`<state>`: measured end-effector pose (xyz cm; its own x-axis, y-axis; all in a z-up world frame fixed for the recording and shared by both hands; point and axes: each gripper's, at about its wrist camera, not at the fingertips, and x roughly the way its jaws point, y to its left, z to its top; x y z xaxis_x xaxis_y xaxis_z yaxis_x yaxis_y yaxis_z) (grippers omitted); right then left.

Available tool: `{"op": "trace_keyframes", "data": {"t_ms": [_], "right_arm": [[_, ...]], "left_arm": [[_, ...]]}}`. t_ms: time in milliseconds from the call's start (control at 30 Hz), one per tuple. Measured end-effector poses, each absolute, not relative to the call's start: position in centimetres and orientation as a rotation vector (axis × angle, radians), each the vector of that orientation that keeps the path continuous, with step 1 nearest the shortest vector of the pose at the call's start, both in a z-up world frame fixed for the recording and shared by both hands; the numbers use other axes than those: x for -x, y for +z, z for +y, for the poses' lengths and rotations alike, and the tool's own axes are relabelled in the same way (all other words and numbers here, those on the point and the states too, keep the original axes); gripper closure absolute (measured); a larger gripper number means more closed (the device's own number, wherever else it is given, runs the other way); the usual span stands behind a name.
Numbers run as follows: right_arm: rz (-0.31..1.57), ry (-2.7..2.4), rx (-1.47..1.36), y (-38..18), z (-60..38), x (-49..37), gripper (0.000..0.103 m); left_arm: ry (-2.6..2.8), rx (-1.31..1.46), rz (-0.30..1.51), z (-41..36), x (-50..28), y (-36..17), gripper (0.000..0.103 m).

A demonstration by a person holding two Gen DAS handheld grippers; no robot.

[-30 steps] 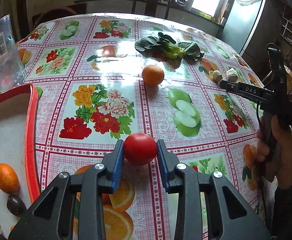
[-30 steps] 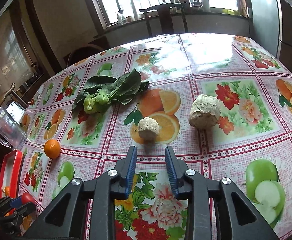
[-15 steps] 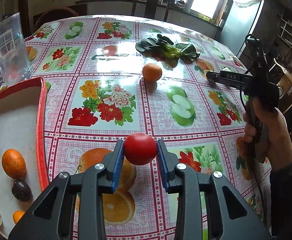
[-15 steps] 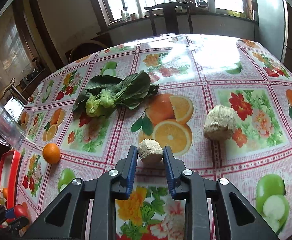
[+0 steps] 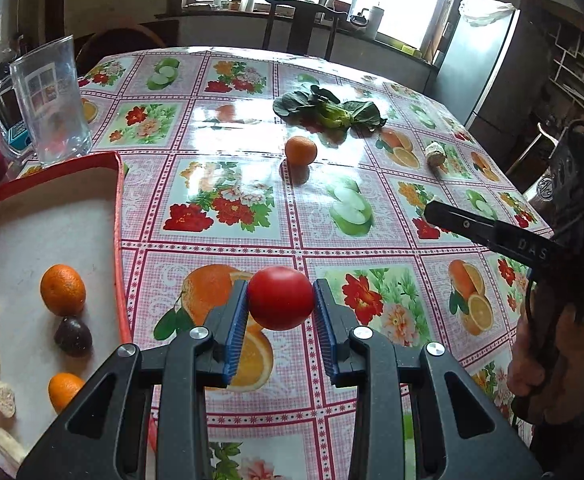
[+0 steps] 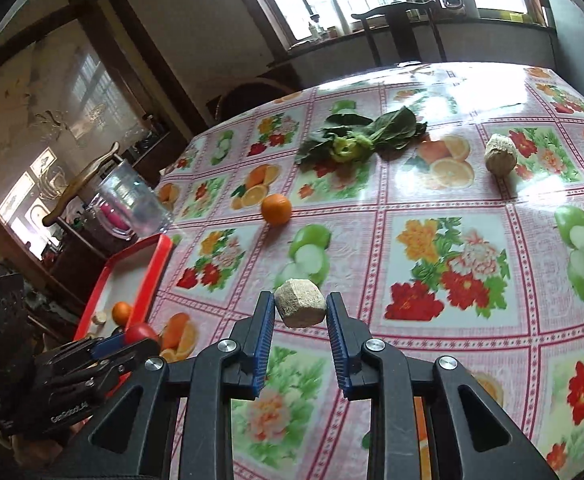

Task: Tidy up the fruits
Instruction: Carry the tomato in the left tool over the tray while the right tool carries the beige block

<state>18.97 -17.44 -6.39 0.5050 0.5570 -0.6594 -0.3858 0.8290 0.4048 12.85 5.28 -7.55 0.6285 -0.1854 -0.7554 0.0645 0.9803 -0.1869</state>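
Holding a tomato (image 5: 281, 298) in my left gripper (image 5: 280, 312) and a beige chunk (image 6: 300, 303) in my right gripper (image 6: 300, 320), both clamped tight, tray (image 5: 119, 216) off left, nearer the tomato.

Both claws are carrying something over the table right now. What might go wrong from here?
The round red fruit sits at the very tips of the left gripper, so it might slip out. The right gripper pinches the beige chunk by its corners; it might twist free. The red tray is already crowded.
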Motion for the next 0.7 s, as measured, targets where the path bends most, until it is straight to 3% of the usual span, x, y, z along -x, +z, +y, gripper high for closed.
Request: {"op": "trace_keyframes", "data": {"t_ms": [700], "right_arm": [[0.858, 0.743, -0.18, -3.7, -10.2, -12.5, 0.076]], "left_arm": [[-0.056, 0.194, 0.803, 10.9, -5.7, -4.8, 0.073]]}}
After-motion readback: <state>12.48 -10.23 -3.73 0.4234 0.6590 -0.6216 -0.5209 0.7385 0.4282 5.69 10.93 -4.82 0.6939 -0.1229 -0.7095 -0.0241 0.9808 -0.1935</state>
